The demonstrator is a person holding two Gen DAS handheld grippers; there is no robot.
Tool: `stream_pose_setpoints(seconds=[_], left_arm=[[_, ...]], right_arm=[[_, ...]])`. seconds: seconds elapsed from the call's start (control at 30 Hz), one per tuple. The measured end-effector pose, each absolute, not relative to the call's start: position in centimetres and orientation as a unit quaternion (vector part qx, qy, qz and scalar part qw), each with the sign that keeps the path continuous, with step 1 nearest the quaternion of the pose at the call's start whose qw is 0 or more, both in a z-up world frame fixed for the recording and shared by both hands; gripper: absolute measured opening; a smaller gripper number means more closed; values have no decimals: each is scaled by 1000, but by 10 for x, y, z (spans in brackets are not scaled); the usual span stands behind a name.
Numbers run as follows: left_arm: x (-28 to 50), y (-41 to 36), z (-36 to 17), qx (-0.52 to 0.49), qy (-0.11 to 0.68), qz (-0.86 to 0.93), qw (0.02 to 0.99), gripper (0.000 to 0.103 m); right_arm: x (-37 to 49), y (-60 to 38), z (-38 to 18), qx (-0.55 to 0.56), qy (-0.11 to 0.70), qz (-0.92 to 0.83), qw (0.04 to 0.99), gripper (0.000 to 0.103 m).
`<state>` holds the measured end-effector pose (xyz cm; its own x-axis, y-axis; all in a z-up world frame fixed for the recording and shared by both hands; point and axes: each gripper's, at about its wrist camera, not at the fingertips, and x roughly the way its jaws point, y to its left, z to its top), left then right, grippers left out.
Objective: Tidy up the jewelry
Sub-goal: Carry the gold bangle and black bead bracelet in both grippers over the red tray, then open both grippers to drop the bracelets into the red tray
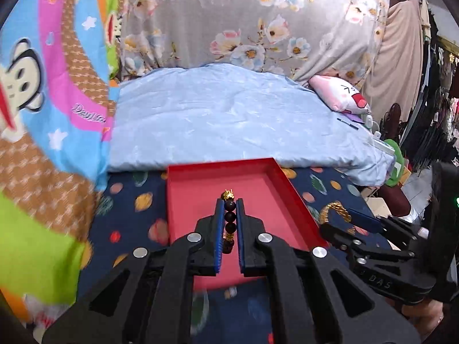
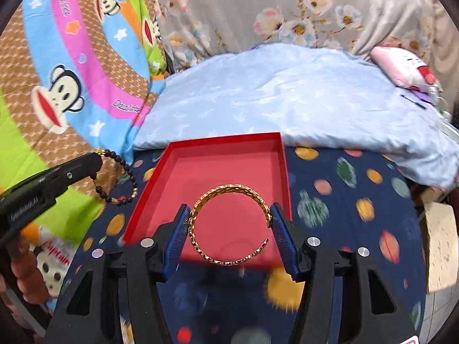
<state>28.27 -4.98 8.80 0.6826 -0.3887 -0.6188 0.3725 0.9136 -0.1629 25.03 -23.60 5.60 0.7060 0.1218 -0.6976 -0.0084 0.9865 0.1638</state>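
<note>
A red tray (image 1: 289, 183) lies on the dark planet-print cloth; it also shows in the right wrist view (image 2: 160, 169). My left gripper (image 1: 229, 203) is shut on a dark bead bracelet (image 1: 230, 218) with gold charms, held above the tray's near part. In the right wrist view the bead bracelet (image 2: 130, 172) hangs as a loop from the left gripper (image 2: 96, 163), left of the tray. My right gripper (image 2: 229, 210) is shut on a gold open bangle (image 2: 226, 189), held flat above the tray's near edge. In the left wrist view the gold bangle (image 1: 337, 210) sits in the right gripper (image 1: 347, 218), right of the tray.
A light blue quilt (image 1: 223, 117) lies just behind the tray. A colourful monkey-print blanket (image 1: 43, 100) is heaped on the left. A pink plush pillow (image 1: 341, 94) sits at the back right. A floral grey sheet (image 2: 287, 8) hangs behind.
</note>
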Motion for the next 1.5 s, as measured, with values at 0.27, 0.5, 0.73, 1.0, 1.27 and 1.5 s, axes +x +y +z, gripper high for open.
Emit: stream_pose_setpoints(seconds=[0.27,0.5,0.73,1.0,1.27,1.5], left_arm=[[384,-74,46,-15,379,-195,905,7],[427,-89,26,7,374,-169,912,10],[427,-81,28,-1,368,-152,917,40],[396,-63,25,1,370,-146,917,41],[362,-54,31,6,371,-156,915,41],[299,-37,50,-8,361,-175,916,62]], right_arm=[[358,-248,12,83,432,43,897,56],[402,-250,-13,67,449,35,890,58],[404,-246,-20,35,439,-9,898,75],[391,-256,-19,38,428,-79,900,76],[378,-251,2,48,415,-52,907,76],[292,-231,41,17,392,-31,919,81]])
